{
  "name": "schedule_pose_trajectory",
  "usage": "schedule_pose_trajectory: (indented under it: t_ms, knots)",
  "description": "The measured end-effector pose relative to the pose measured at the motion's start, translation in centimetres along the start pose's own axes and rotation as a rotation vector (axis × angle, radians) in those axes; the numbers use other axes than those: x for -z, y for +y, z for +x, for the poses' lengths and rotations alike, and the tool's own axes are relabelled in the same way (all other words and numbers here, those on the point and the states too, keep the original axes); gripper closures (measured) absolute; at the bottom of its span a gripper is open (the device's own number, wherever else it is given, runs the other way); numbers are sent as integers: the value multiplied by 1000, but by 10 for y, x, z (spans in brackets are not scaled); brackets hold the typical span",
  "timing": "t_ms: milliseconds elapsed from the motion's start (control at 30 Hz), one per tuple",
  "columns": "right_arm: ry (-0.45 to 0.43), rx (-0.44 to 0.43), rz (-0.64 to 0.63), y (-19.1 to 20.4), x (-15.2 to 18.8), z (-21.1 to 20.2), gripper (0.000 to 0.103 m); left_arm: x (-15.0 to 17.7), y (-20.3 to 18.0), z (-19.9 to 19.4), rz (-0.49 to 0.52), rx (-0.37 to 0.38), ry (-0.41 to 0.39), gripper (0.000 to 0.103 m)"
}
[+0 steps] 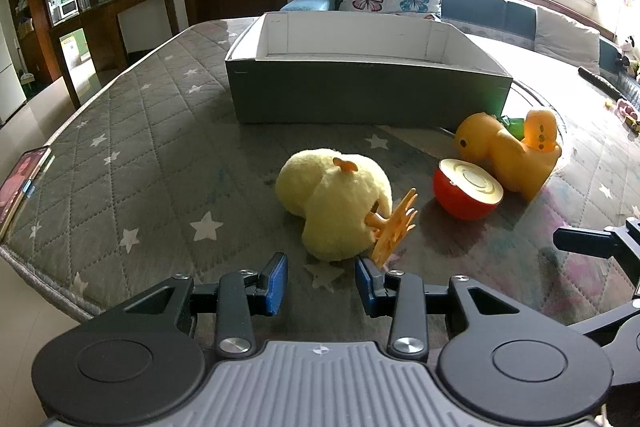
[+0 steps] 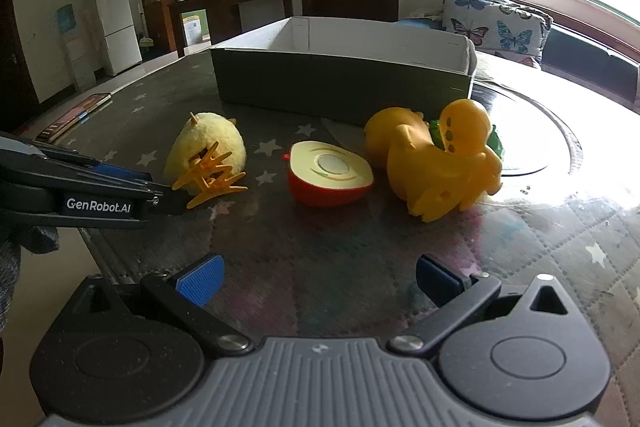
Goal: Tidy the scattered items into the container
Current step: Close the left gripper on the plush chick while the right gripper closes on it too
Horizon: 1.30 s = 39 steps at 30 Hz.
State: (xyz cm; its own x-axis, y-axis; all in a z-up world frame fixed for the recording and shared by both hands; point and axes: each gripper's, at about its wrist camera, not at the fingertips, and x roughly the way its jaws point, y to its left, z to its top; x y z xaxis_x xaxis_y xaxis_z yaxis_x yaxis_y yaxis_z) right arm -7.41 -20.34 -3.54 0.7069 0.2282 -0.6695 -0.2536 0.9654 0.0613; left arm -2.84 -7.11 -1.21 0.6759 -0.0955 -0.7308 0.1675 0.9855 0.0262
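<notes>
The task is sitting at its starting stage: as far as both views show, nothing is lying inside the container, a grey open-topped box with white inner walls standing at 12 o'clock on the quilted surface. All visible items are still lying outside it.

The plush chick is lying on its side at the centre of the left wrist view, its orange feet pointing toward the camera. The toy apple half is resting cut face up just beside it, at 3 o'clock from the chick. The rubber duck is lying tipped over just beyond the apple half, near the box's front right corner.

The left gripper is hovering low just in front of the chick with its jaws apart and holding nothing; the right-hand pad is sitting close to the chick's feet, and contact cannot be confirmed. The right gripper is waiting with its jaws wide apart and empty, the apple half lying at 12 o'clock ahead of it.

The box floor is only partly visible behind its near wall. A green object is showing behind the duck; its identity cannot be determined. The bright window is washing out the far right of the surface.
</notes>
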Motion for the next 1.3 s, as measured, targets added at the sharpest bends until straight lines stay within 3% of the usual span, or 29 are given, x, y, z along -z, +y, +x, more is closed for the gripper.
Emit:
schedule_pose_trajectory:
  t_ms: [467,767,1033,1300]
  knots:
    - [-6,-63,-79,17,-14,13,0,-9,9,0,-17,25,-5,64]
    - [-16,-102,-112,26,-24,18,1,-20,23,-18,-32,63,-57,64]
    - [-34,-149,-135,38,-39,24,9,-38,37,-14,-71,67,-71,64]
    - [-31,-189,-174,52,-52,35,17,-50,44,3,-119,165,-22,63]
